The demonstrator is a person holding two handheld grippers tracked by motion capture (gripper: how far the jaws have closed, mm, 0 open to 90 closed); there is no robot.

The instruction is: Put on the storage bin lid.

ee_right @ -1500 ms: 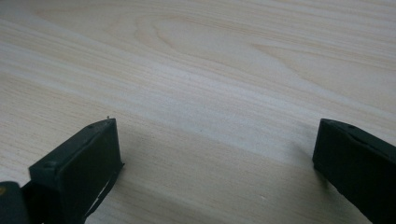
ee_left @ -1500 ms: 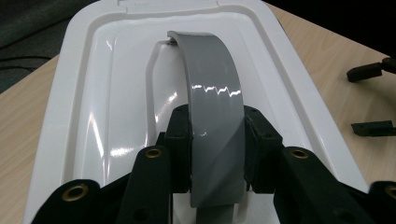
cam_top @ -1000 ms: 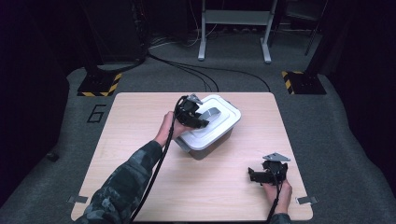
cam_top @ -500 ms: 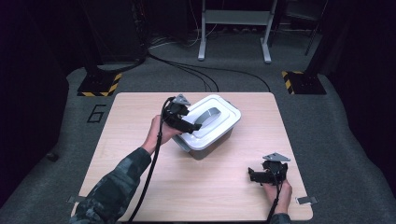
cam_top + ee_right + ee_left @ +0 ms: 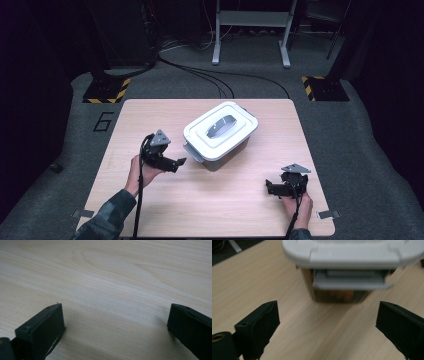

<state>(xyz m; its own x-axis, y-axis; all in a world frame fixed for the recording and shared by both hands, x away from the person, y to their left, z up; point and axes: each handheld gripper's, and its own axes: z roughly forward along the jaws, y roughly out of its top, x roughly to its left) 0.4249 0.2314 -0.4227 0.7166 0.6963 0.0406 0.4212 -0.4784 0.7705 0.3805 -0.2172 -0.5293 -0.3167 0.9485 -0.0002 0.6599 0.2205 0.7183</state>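
Facing the lidded storage box [image 5: 220, 136] on the desk [image 5: 150, 115], we have our left gripper [image 5: 172, 162] just spread, right gripper [image 5: 275, 189] spread; side latch [image 5: 350, 283] apparently unfastened, lid unlifted.

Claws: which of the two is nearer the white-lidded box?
The left claw, just beside the box and facing its latch; the right claw sits farther off.

Light wooden table [image 5: 150, 115] set on grey carpet; white-lidded storage box [image 5: 220, 135] placed centre, slightly far.
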